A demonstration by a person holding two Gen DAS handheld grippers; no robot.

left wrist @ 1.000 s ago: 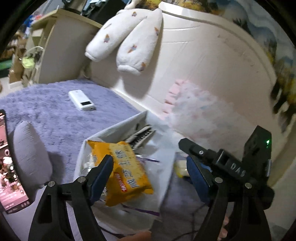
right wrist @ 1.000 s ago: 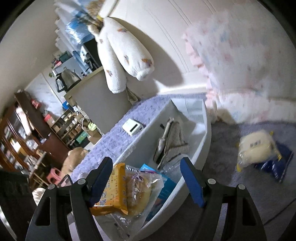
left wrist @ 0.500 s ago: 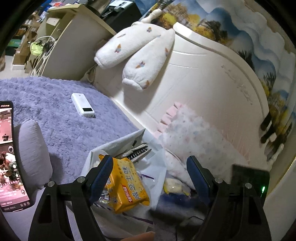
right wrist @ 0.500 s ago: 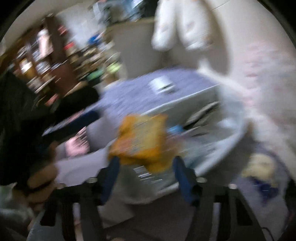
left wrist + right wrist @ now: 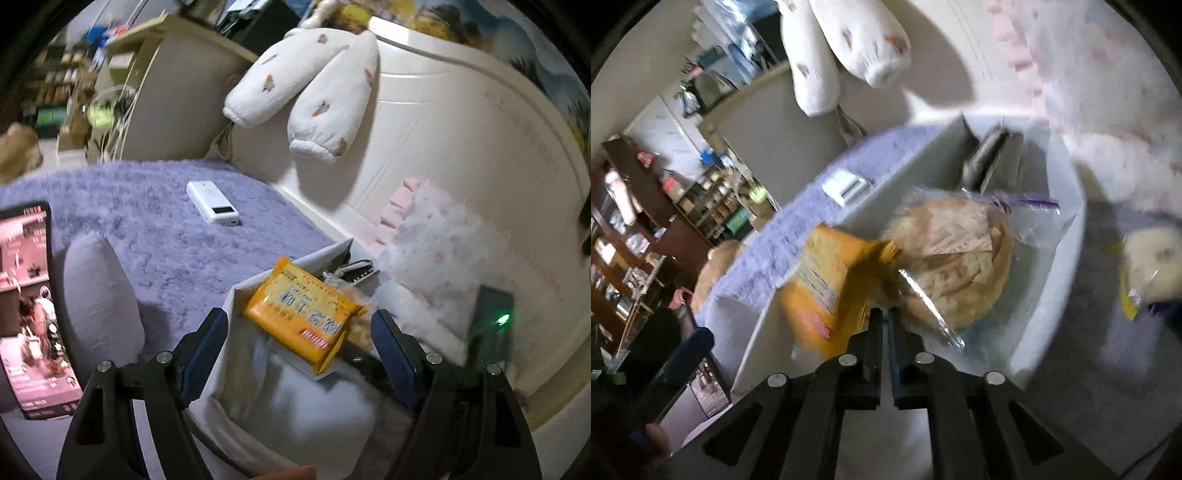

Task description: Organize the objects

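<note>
A white storage box [image 5: 236, 373] stands on a purple fluffy blanket [image 5: 155, 236]. An orange snack packet [image 5: 301, 314] is tilted above its near end. My right gripper [image 5: 885, 321] is shut on the packet's edge [image 5: 831, 291], beside a round bread in a clear bag [image 5: 956, 258] inside the box [image 5: 1052, 277]. My left gripper [image 5: 299, 347] is open and empty, its fingers on either side of the box's near end. A grey folded item [image 5: 993, 158] lies at the box's far end.
A white power bank [image 5: 214, 206] lies on the blanket. A phone [image 5: 29, 306] with a lit screen stands at the left beside a grey cushion [image 5: 99, 295]. A pale wrapped snack [image 5: 1148, 262] lies right of the box. A white headboard [image 5: 424, 147] with a hanging plush is behind.
My right gripper has swung back over the box and closed on the orange packet, which is now lifted and tilted. My left gripper has stayed open and shifted slightly.
</note>
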